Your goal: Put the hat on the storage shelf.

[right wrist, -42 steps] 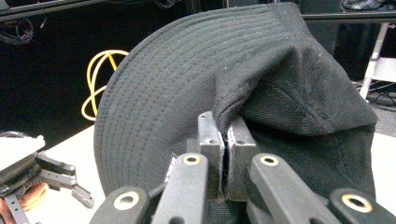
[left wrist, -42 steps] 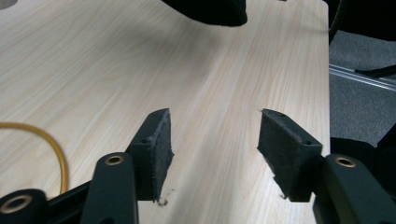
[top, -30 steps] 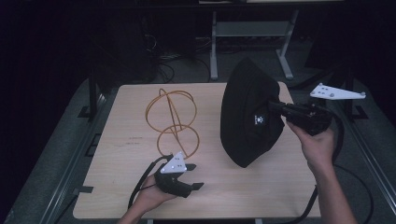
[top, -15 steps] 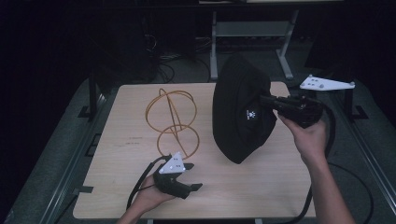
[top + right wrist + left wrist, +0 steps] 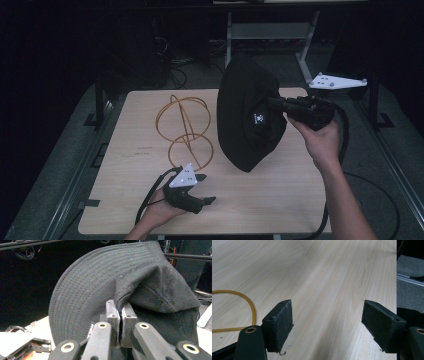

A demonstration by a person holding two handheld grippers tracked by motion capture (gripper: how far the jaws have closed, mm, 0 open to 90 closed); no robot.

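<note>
Near the front edge of the table [image 5: 125, 200], the left gripper [image 5: 202, 192] is held low with its jaws wide apart; they have just been opening, and nothing is gripped. Just beyond, a yellow wire frame [image 5: 185, 130] is seen. Farther right, the black hat [image 5: 247, 120] is pinched tight by the right gripper [image 5: 119, 326] and held up above the table.

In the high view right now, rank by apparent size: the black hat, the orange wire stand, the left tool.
1. Black fabric bucket hat, though raised nearer the camera.
2. Orange wire ring stand.
3. Left tool, smallest.
</note>
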